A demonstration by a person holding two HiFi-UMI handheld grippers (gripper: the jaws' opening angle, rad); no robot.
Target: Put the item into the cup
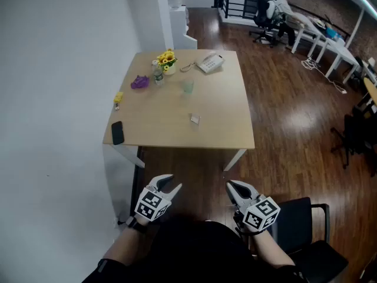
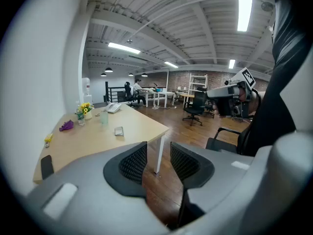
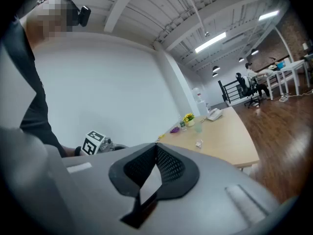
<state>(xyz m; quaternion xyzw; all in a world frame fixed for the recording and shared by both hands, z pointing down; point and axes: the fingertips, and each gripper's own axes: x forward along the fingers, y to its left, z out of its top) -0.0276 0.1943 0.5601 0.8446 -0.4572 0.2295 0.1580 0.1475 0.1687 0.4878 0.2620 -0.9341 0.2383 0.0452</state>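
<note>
Jaws: left gripper [image 1: 174, 183] apart, empty; right gripper [image 1: 232, 186] closed, empty.
We find the item [image 1: 194, 119], near the cup [image 1: 188, 86], too small to judge its long axis.

Head view: you look steeply down on the worktop [image 1: 177, 122] from behind its near edge. Cameras on your left gripper [image 1: 172, 183] and right gripper [image 1: 231, 186] face it from low and far off; all views share it.
</note>
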